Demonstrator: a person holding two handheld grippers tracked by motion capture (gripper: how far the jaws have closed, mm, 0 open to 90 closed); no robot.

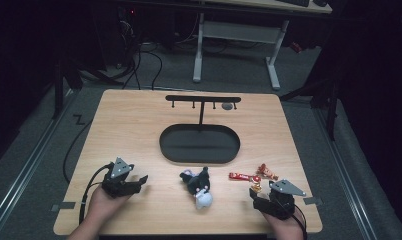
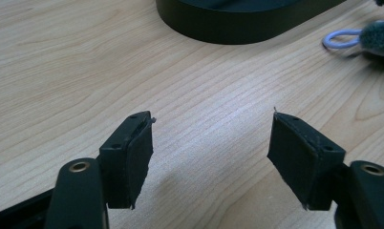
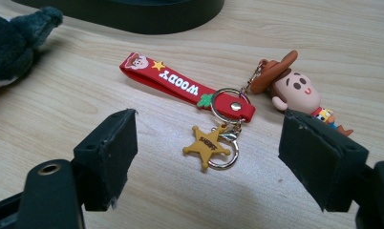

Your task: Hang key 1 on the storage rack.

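both grippers, left gripper and right gripper, jaws apart, empty. keychain and plush toy lie on table; stand hooks bare. hanging not started.

A Woody keychain lies flat on the tabletop: a red strap lettered WOODY, a metal ring, a yellow sheriff star and a cowboy figure with a brown hat.

Both hands come in from the bottom edge, each holding 1 gripper low over the near side of the worktop. The left gripper has its jaws spread wide, holding nothing. The right gripper is likewise gaping, nothing between its jaws.
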